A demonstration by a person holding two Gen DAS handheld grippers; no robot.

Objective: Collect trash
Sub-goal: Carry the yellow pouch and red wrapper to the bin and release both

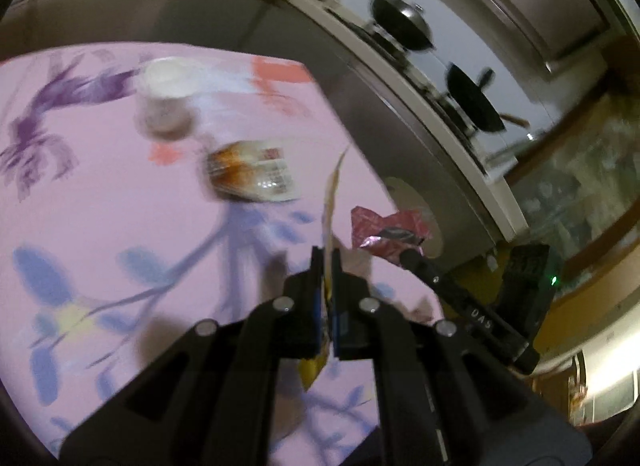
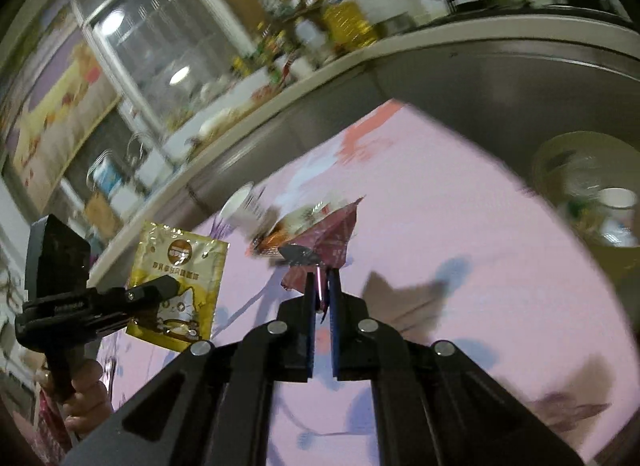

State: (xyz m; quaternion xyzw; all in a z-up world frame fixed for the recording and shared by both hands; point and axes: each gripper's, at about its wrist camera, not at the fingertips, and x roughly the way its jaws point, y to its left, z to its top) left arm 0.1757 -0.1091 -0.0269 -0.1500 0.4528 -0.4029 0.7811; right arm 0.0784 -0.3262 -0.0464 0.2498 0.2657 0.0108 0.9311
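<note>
My left gripper [image 1: 327,262] is shut on a yellow cat-print pouch [image 1: 331,201], seen edge-on here and face-on in the right wrist view [image 2: 180,282]. My right gripper [image 2: 322,278] is shut on a crumpled red wrapper [image 2: 332,242], which also shows in the left wrist view [image 1: 384,229]. Both are held above the pink flowered tablecloth [image 1: 120,193]. On the cloth lie a white paper cup [image 1: 166,97] on its side and an orange-and-white snack wrapper [image 1: 252,173]; both show in the right wrist view, cup [image 2: 242,209], wrapper [image 2: 296,221].
A pale green bin [image 2: 560,161] with trash inside stands past the table's right edge; it shows in the left wrist view too [image 1: 416,205]. Behind is a steel counter [image 1: 360,77] with two black woks [image 1: 404,21] and bottles.
</note>
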